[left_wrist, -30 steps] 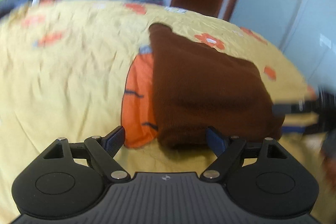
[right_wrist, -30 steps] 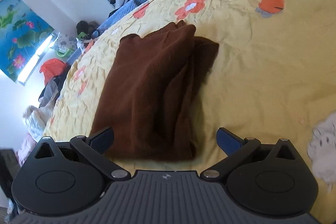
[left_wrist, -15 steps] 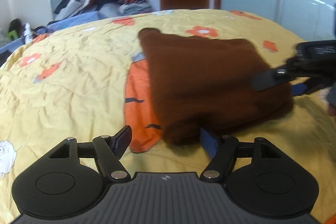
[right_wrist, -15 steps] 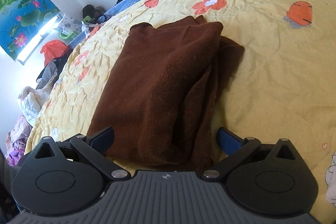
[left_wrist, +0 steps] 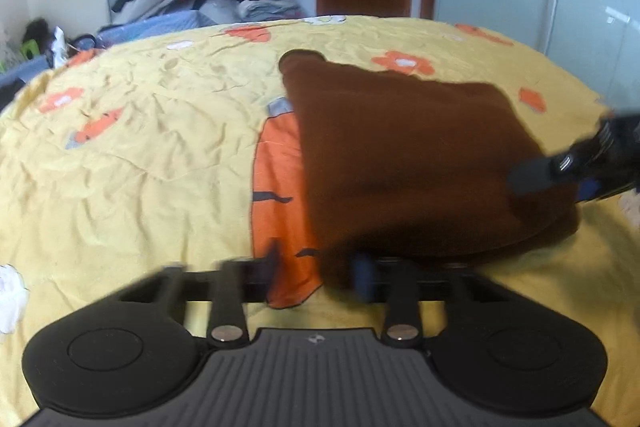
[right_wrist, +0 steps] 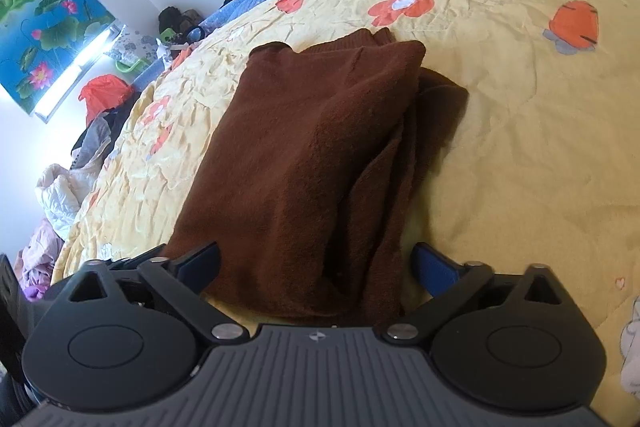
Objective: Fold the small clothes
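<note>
From my left wrist camera, the folded brown fleece garment (left_wrist: 416, 163) lies on the yellow flower-print bedspread (left_wrist: 132, 163), toward its near right part, half covering a big orange printed patch. My left gripper (left_wrist: 318, 273) is blurred by motion; its jaws look drawn in to a narrow gap around the garment's near left corner, but I cannot tell whether they have actually pinched cloth. My right gripper (left_wrist: 560, 175) shows at the garment's right edge, also smeared. The risk I see here: if the left jaws catch only the top layer, lifting would peel the fold open; if they dig low, they could drag the bedspread up with the cloth.

From my right wrist camera, the same garment (right_wrist: 320, 155) runs away from me in a long stack, with loose, uneven layers spilling out along its right side. My right gripper (right_wrist: 316, 267) stands wide, its blue-padded fingers (right_wrist: 434, 267) straddling the near end without gripping it. I judge the loose right-hand layers to be the weak spot: closing across this thick, soft edge may grab some plies and miss others, so the stack could skew or slide apart. Mismatched timing between my two hands would twist the fold.
</note>
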A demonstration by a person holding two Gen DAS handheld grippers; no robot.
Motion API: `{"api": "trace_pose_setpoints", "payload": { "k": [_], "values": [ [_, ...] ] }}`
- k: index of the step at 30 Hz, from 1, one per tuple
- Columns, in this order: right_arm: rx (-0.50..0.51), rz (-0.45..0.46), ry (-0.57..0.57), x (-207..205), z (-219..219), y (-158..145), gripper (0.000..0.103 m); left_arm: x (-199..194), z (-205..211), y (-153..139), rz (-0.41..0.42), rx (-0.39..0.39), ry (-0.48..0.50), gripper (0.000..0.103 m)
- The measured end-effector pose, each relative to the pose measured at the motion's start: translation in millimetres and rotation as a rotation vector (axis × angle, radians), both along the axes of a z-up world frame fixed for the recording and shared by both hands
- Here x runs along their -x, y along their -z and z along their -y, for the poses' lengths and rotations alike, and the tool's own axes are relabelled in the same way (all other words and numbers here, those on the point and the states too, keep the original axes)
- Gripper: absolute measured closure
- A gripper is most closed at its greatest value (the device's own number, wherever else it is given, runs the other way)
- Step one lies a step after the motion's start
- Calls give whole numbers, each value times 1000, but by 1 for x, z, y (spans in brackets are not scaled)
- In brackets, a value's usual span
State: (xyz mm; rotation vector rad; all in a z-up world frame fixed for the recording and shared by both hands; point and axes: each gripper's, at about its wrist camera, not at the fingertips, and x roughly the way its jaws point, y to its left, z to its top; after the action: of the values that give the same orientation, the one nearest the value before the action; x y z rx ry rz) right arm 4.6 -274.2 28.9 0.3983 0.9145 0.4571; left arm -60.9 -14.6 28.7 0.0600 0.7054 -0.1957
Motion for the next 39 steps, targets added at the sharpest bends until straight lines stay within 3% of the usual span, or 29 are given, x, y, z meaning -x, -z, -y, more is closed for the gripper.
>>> {"api": "trace_pose_setpoints", "payload": {
  "k": [1, 2, 4, 8, 9, 10, 12, 13, 15, 18, 20, 22, 23, 25, 26, 30, 31, 33, 34, 35, 37, 39],
  "values": [
    [1, -5, -20, -1, 0, 1, 49, 3, 1, -2, 15, 3, -1, 90],
    [13, -23, -24, -3, 0, 3, 65, 7, 2, -5, 41, -8, -4, 91],
    [13, -11, -31, 1, 2, 3, 68, 14, 0, -11, 69, -3, 8, 92],
    [15, 16, -42, 6, 6, 8, 73, 13, -3, 10, 23, -37, 3, 93],
    [17, 14, -45, 5, 6, 8, 72, 16, -2, 8, 23, -36, 10, 93],
    [16, 10, -49, 5, 6, 6, 66, 18, -2, 5, 18, -32, 19, 91],
    [6, -1, -44, 3, 9, -1, 39, 29, -5, -5, 38, 0, 48, 90],
    [11, 20, -20, 3, 13, -9, 21, 35, -8, -10, 58, 14, 68, 90],
    [-12, 108, 32, 3, 24, -27, 19, 45, -12, -19, 93, 46, 109, 90],
    [-64, 142, 80, -22, 31, -46, 19, 40, -9, -28, 127, 117, 140, 90],
    [-74, 152, 54, -44, 20, -50, 19, 22, 4, -26, 103, 127, 136, 89],
    [-77, 105, 12, -70, 3, -42, 19, -2, 12, -12, 26, 158, 124, 89],
    [-47, 70, -8, -82, -6, -34, 17, -13, 15, -1, -30, 164, 112, 89],
    [121, 36, -32, -101, -21, -10, 17, -18, 16, 10, 3, 186, 116, 89],
    [207, 116, -34, -102, -23, -4, 15, -18, 16, 10, 7, 183, 117, 89],
    [242, 82, -11, -97, -25, -12, 16, -5, 11, -7, -20, 184, 100, 86],
    [238, 106, -8, -86, -26, -20, 17, 4, 6, -9, -9, 184, 97, 78],
    [207, 191, -10, -53, -24, -35, 14, 18, 0, -12, 11, 177, 77, 48],
    [190, 220, -3, -37, -18, -40, 6, 24, -4, -11, 19, 160, 40, 12],
    [171, 235, 7, -22, -13, -41, 0, 30, -7, -9, 36, 149, -2, 3],
    [142, 218, 20, 0, 0, -38, 0, 35, -9, -2, 22, 125, -21, 3],
    [181, 172, 55, 18, 8, -23, 0, 30, -7, 7, -25, 106, -38, 3]
  ]
}}
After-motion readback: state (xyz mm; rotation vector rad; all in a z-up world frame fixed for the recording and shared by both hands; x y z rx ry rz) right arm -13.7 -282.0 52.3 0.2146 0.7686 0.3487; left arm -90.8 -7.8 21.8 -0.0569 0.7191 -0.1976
